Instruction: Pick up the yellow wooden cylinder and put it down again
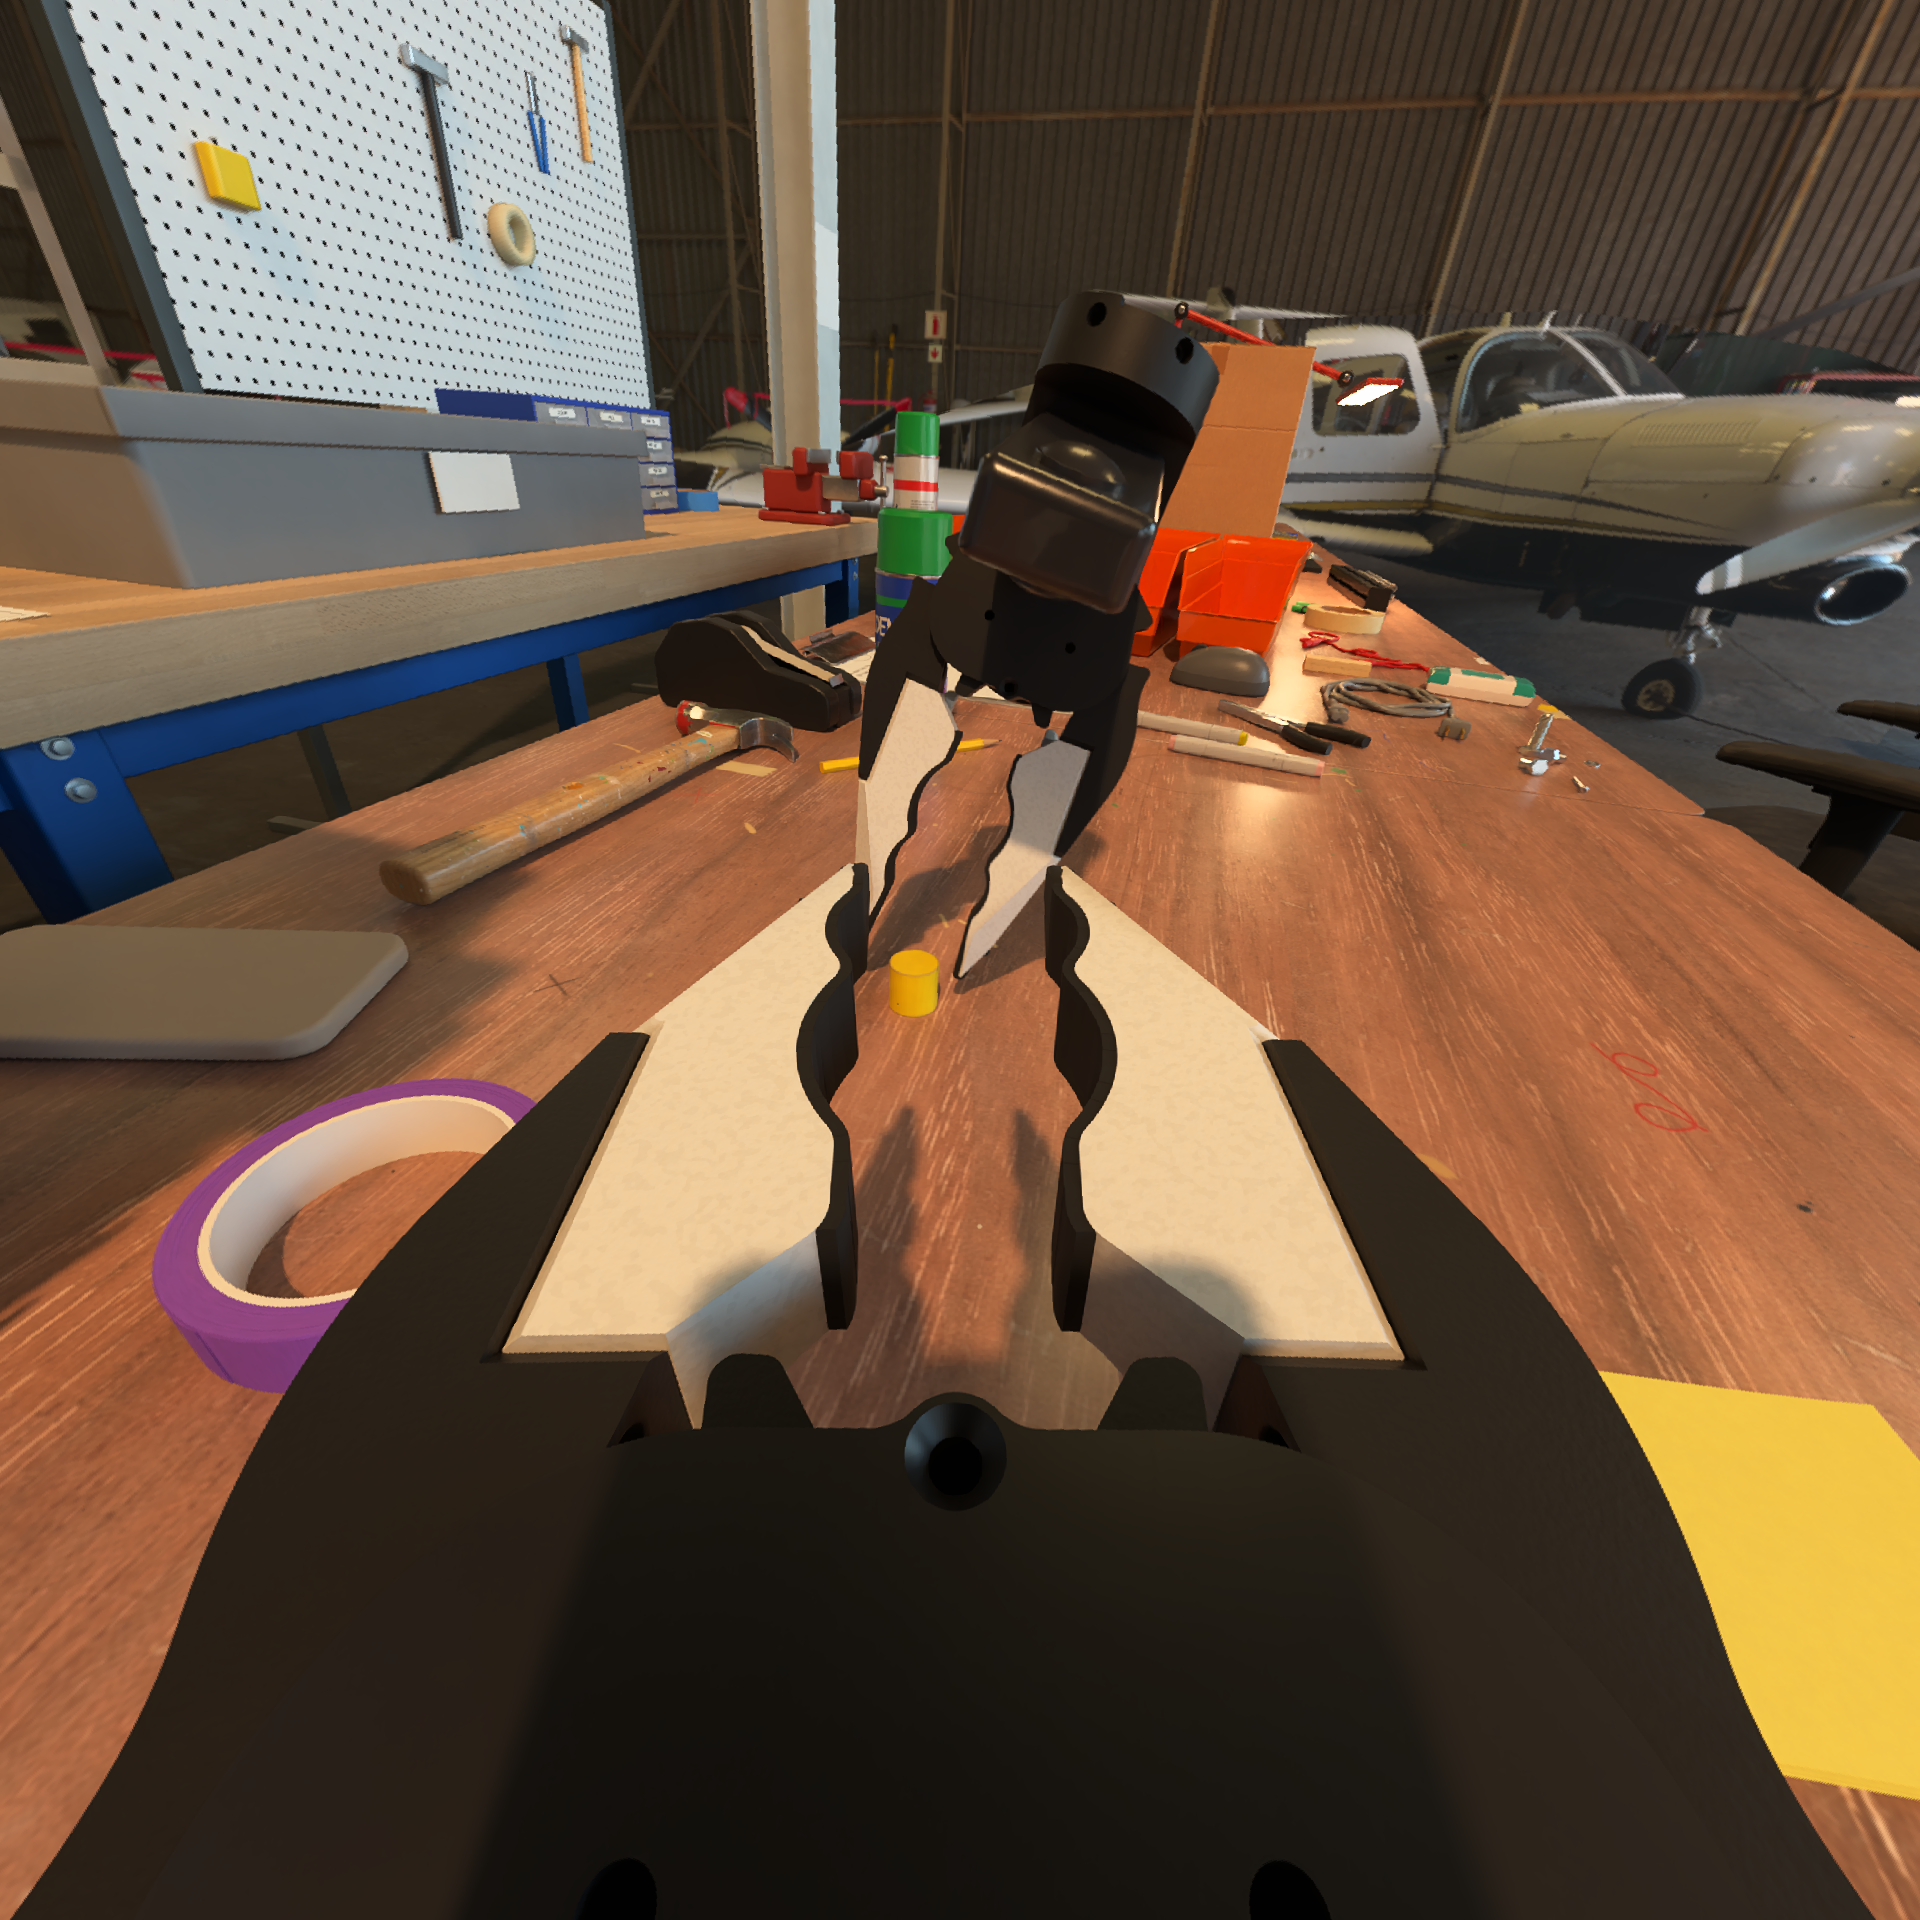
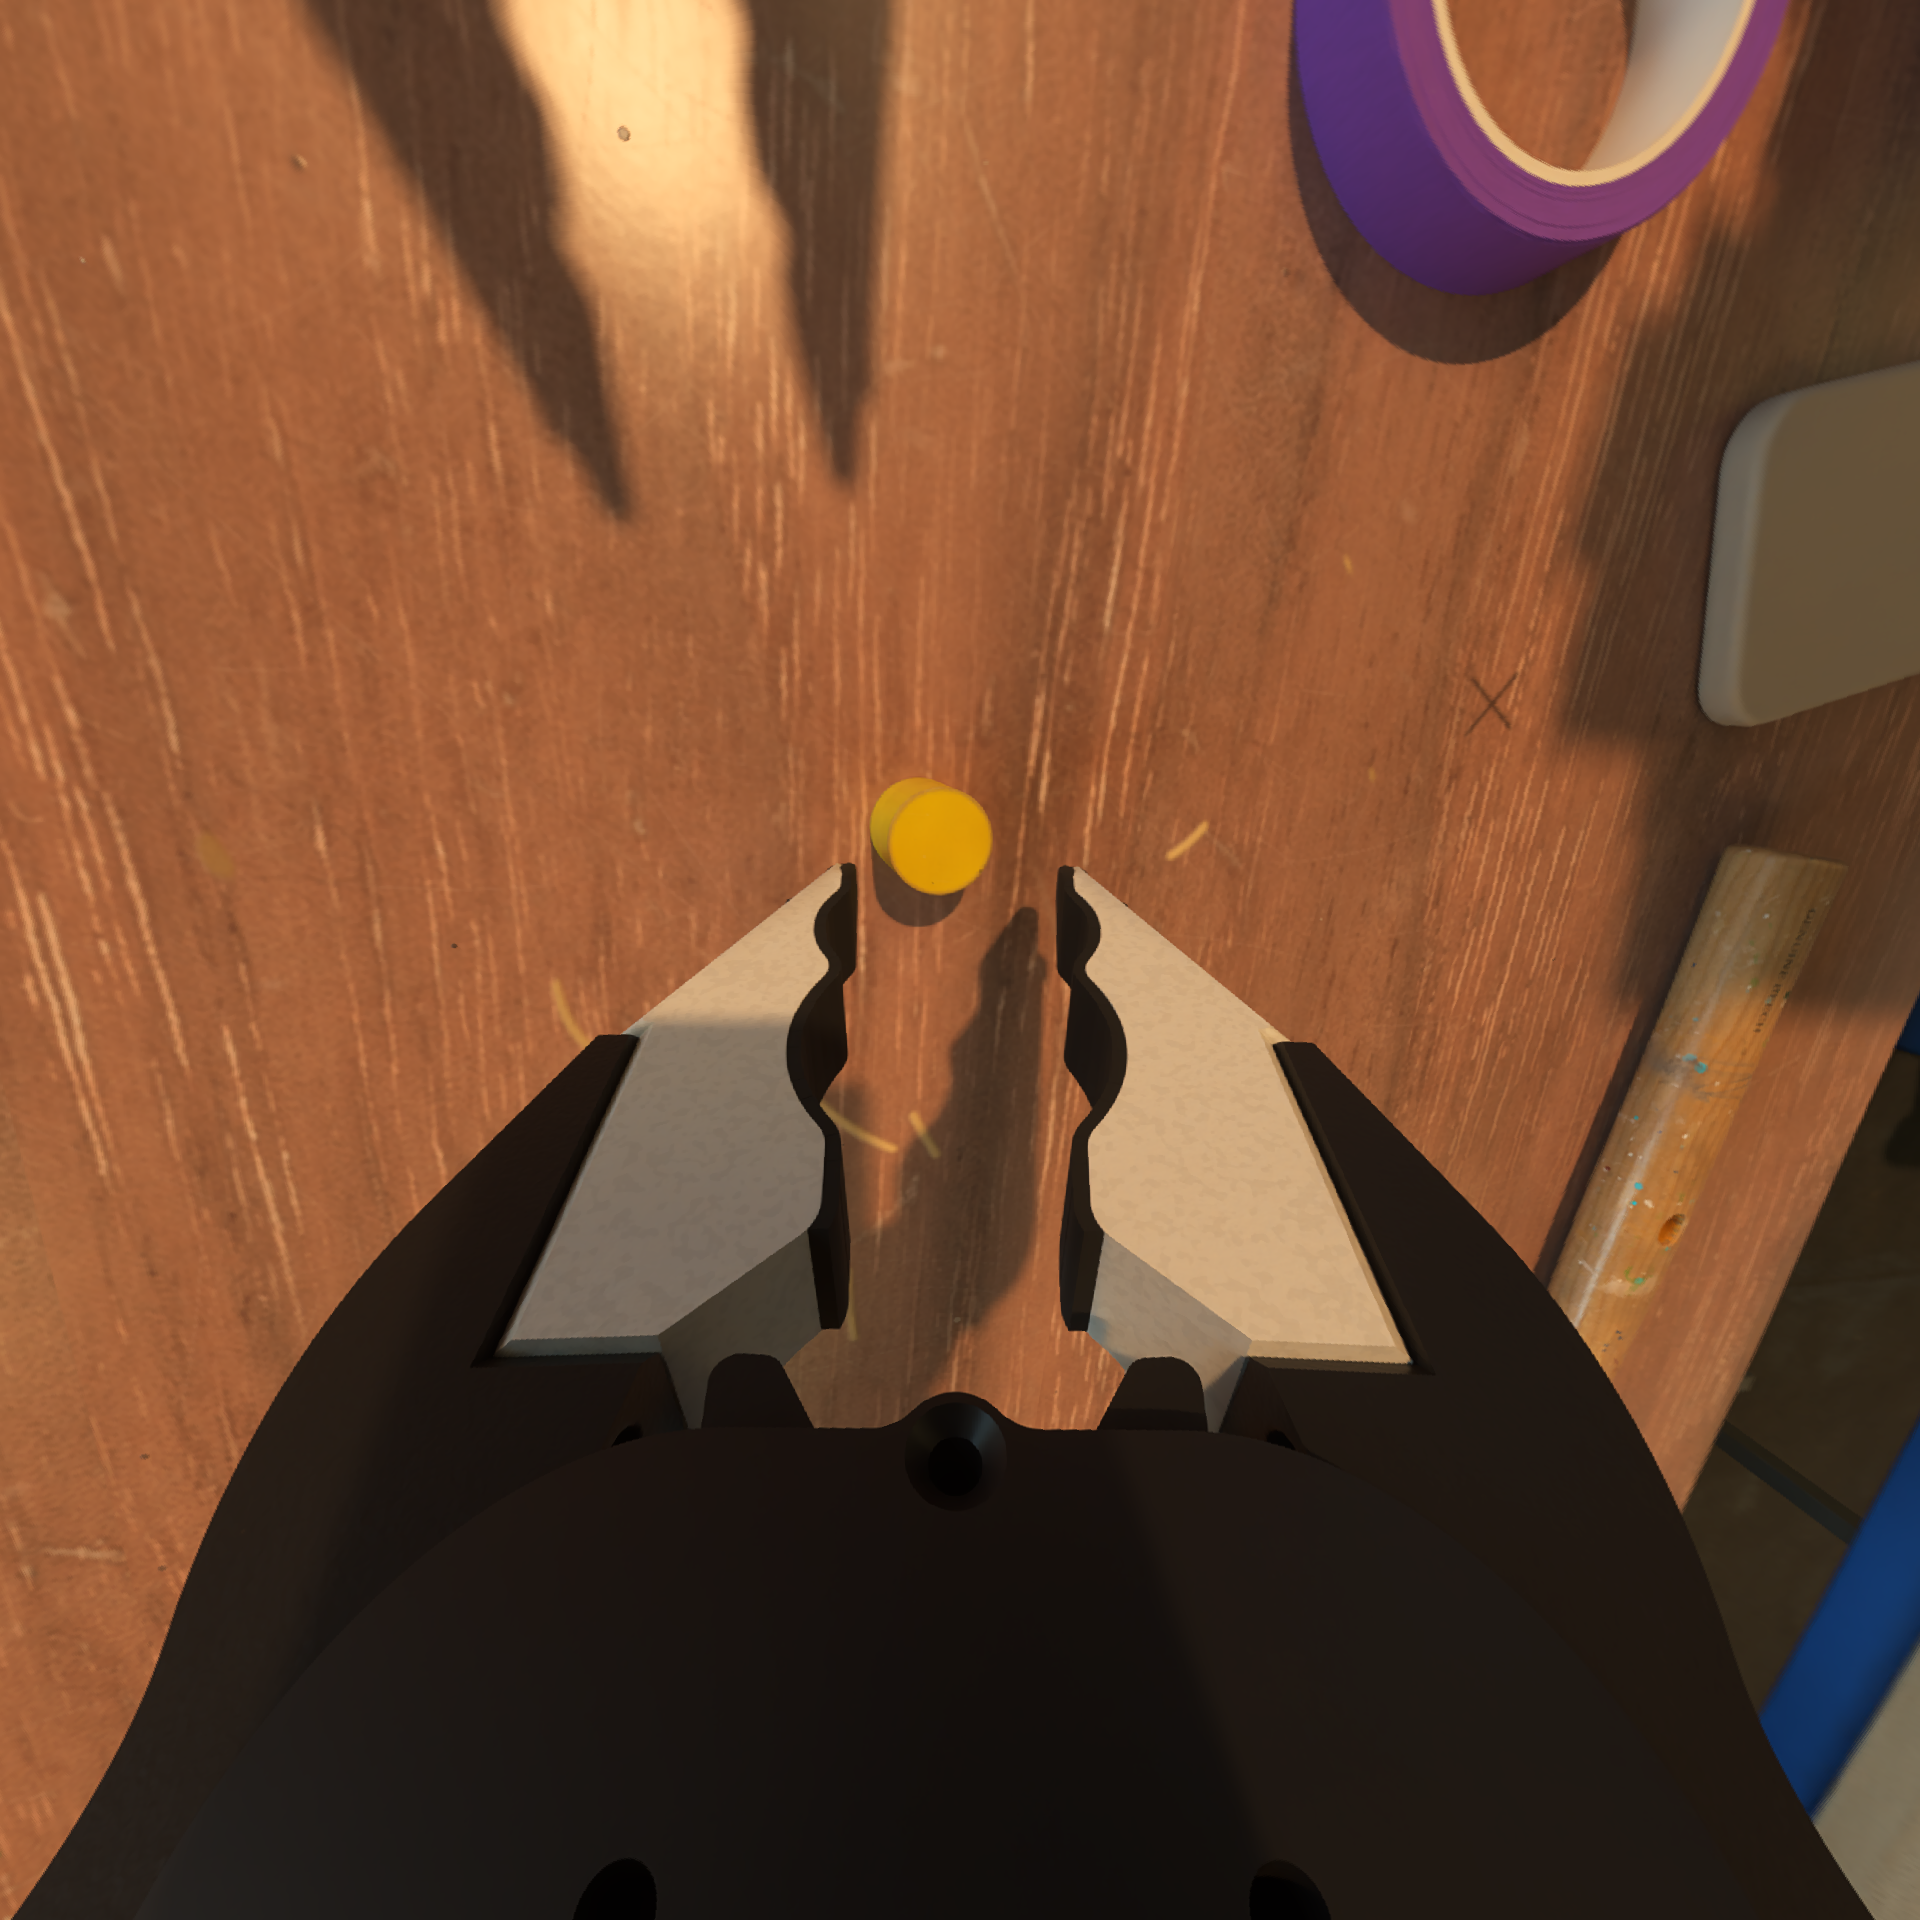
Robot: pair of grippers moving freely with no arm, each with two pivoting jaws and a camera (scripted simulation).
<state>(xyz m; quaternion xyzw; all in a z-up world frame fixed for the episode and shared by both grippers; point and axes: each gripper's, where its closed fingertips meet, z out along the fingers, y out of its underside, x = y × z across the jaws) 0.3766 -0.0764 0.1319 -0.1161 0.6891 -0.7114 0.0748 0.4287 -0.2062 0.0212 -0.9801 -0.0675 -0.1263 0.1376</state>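
1. A small yellow wooden cylinder (image 1: 913,981) stands upright on a reddish-brown wooden tabletop (image 1: 1351,1039), touched by nothing.
2. The right tool (image 1: 928,930) hangs above the cylinder, pointing steeply down, with its two white-faced fingers spread apart and nothing between them.
3. In the right wrist view, the cylinder (image 2: 932,837) appears from above, just beyond the right tool's (image 2: 956,869) fingertips and slightly toward the left finger.
4. The left tool (image 1: 956,871) sits low over the tabletop, aimed toward the cylinder, its fingers also apart and empty.
5. A purple roll of tape (image 1: 312,1236) lies near the left tool's left side.
6. A wooden-handled hammer (image 1: 582,805) lies farther back on the left.
7. A yellow sheet (image 1: 1797,1579) lies at the near right.
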